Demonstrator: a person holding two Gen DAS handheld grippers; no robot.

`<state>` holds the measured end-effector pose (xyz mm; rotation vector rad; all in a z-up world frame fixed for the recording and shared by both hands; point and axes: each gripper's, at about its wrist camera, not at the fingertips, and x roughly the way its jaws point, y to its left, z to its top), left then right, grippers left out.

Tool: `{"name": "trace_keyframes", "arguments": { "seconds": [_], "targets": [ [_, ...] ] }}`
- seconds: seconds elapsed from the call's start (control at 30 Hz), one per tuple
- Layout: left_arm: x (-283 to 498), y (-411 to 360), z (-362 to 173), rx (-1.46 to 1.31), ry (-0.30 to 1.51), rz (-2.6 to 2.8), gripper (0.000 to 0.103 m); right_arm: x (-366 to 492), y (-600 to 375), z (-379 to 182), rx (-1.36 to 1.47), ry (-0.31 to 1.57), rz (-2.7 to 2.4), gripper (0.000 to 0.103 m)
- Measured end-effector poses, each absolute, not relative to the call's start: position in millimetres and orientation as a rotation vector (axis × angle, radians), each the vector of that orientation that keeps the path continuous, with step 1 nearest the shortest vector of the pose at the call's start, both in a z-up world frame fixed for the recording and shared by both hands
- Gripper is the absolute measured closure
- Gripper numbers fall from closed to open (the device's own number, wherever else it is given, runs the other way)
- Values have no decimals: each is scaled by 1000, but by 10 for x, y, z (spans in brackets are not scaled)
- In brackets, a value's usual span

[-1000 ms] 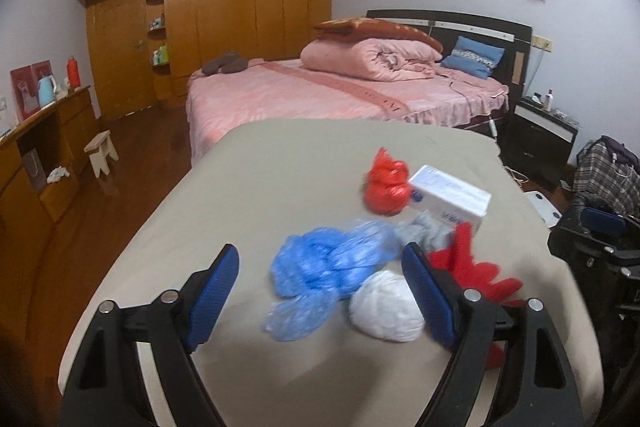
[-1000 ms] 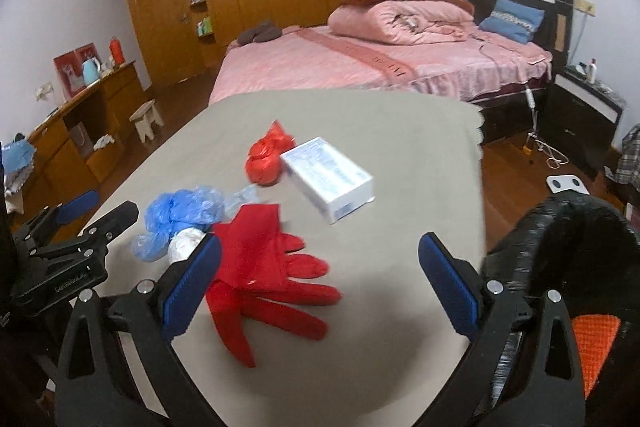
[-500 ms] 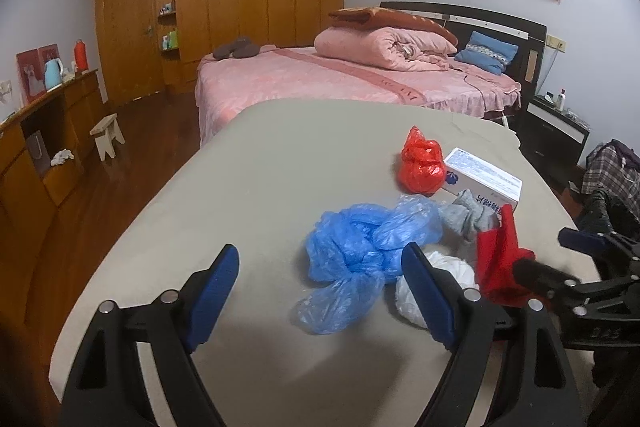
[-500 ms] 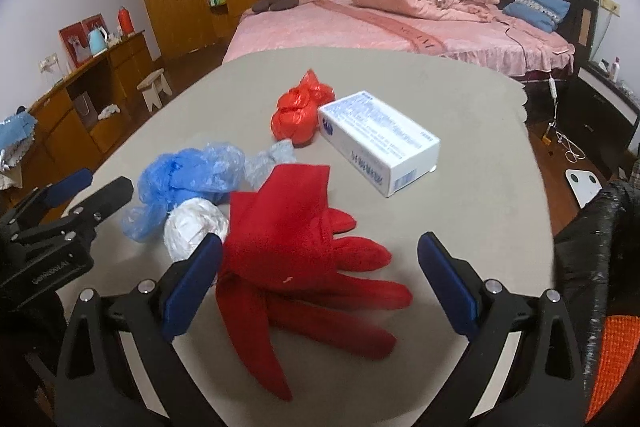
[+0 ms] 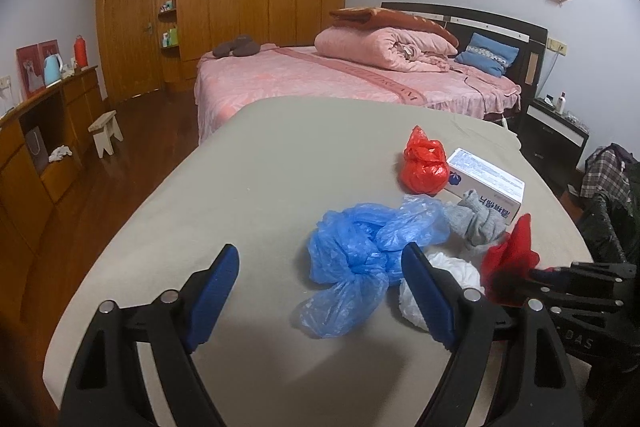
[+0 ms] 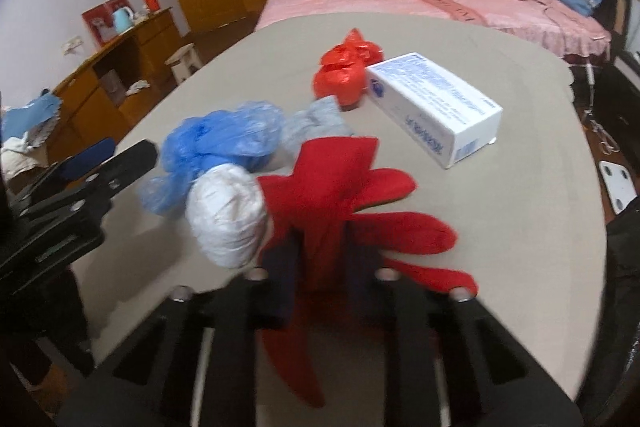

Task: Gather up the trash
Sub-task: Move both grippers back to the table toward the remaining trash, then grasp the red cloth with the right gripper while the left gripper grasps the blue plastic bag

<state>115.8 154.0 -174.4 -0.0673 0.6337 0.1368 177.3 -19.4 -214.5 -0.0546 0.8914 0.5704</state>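
Right gripper (image 6: 320, 267) motion-blurred in its own view, jaws closing on the red glove (image 6: 340, 187), pads half buried in the fabric; lower glove fingers hidden behind the gripper frame. Print on the white box (image 6: 436, 107) too smeared to read. In the left view, white wad (image 5: 452, 275) partly hidden behind the left gripper's (image 5: 320, 291) right finger, grey sock (image 5: 476, 219) covering a box corner. Dark shape at the right edge cut off, unidentifiable. Small items on the upper-left wardrobe shelves (image 5: 168, 23) too tiny to tell.

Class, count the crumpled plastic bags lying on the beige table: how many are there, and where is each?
3: red bag beside the white box; blue bag mid-table; white bag beside the red glove. More may be hidden.
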Motion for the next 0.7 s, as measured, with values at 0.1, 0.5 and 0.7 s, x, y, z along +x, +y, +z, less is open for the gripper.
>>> {"name": "trace_keyframes", "arguments": {
  "seconds": [0.1, 0.5, 0.7],
  "targets": [
    [1158, 1522, -1741, -69, 631, 134, 21, 1712, -249, -2080, -56, 878, 579, 91],
    [1224, 1311, -1735, -53, 638, 103, 21, 1750, -762, -1869, -31, 830, 460, 91],
    [1234, 1274, -1748, -48, 641, 98, 21, 1790, -839, -1966, -26, 866, 428, 54]
  ]
}}
